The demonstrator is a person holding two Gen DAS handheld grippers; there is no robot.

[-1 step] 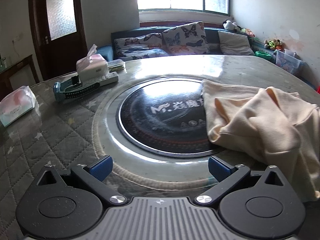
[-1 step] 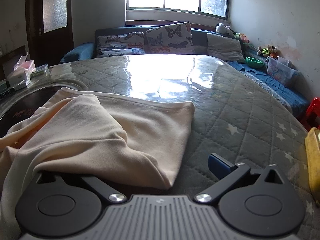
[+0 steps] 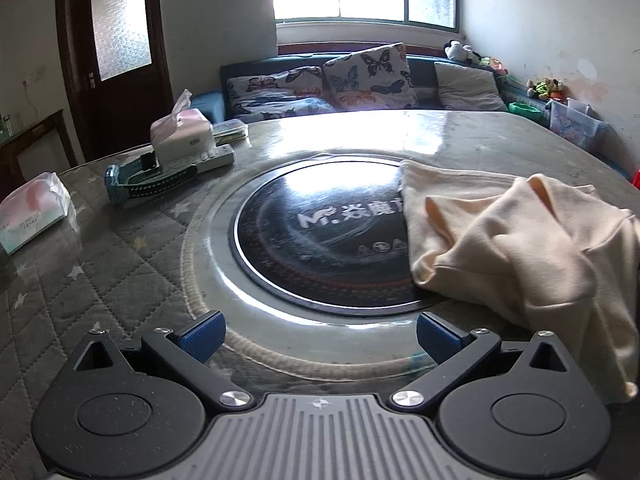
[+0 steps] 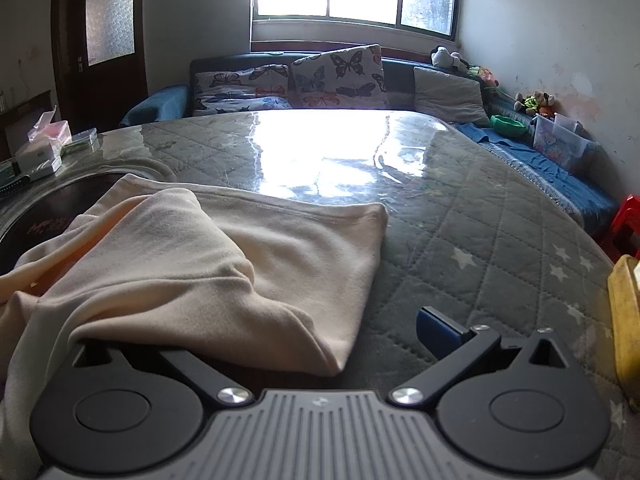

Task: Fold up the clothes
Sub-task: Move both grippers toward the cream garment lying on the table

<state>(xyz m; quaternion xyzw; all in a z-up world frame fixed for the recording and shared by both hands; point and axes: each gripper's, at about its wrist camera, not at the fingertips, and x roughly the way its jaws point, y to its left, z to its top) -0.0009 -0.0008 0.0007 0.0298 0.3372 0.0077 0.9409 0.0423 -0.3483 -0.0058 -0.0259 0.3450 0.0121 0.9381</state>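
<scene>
A cream garment (image 3: 520,248) lies crumpled on the quilted table, with its left edge over the black round plate (image 3: 320,236). In the right wrist view the same garment (image 4: 240,264) fills the left half, folded over itself with a straight far edge. My left gripper (image 3: 320,336) is open over bare table near the plate's front rim, to the left of the cloth, with nothing between its blue fingertips (image 3: 202,334). My right gripper (image 4: 316,336) is open at the garment's near corner. Its right fingertip (image 4: 438,330) shows; the cloth hides the left one.
A tissue box (image 3: 180,132), a remote and a blue comb (image 3: 152,176) sit at the table's far left, and a tissue pack (image 3: 32,212) lies at the left edge. A yellow object (image 4: 626,320) is at the right edge. A sofa with butterfly cushions (image 4: 336,76) stands behind.
</scene>
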